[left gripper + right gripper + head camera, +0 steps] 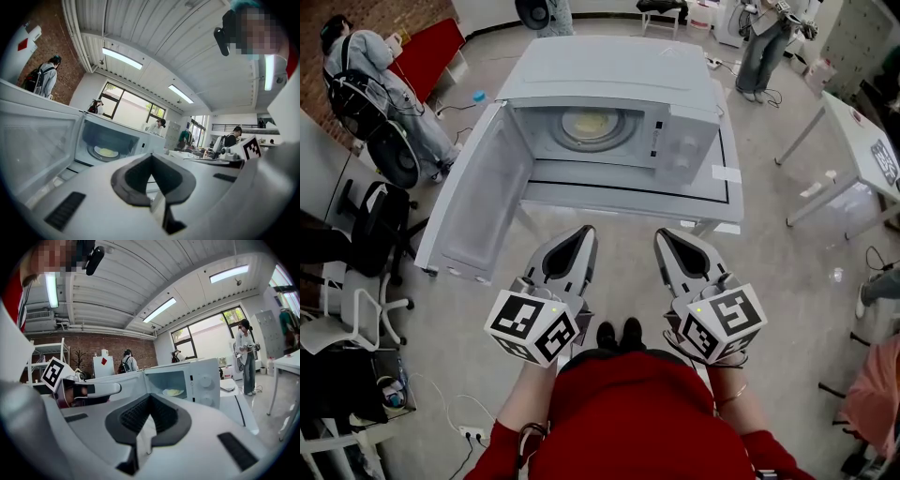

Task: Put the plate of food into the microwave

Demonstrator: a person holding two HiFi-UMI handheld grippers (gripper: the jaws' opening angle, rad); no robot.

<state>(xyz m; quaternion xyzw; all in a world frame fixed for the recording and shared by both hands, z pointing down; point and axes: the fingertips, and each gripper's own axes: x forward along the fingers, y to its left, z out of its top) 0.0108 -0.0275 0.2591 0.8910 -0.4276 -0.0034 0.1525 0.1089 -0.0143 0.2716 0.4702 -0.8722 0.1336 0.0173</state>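
Observation:
The white microwave (609,103) stands on a white table (724,199) with its door (478,202) swung wide to the left. Inside, on the turntable, sits the plate of yellow food (592,125), which the left gripper view also shows as the plate (107,152) and the right gripper view as the plate (173,392). My left gripper (586,232) and right gripper (664,234) hang side by side short of the table's near edge, pointing at the oven. Both are shut with nothing between the pads, left gripper (151,177) and right gripper (149,420) alike.
The open door juts out past the table's left front corner. Office chairs (375,234) and a fan (394,155) stand at the left, and a second white table (853,141) at the right. People stand at the back left and back right.

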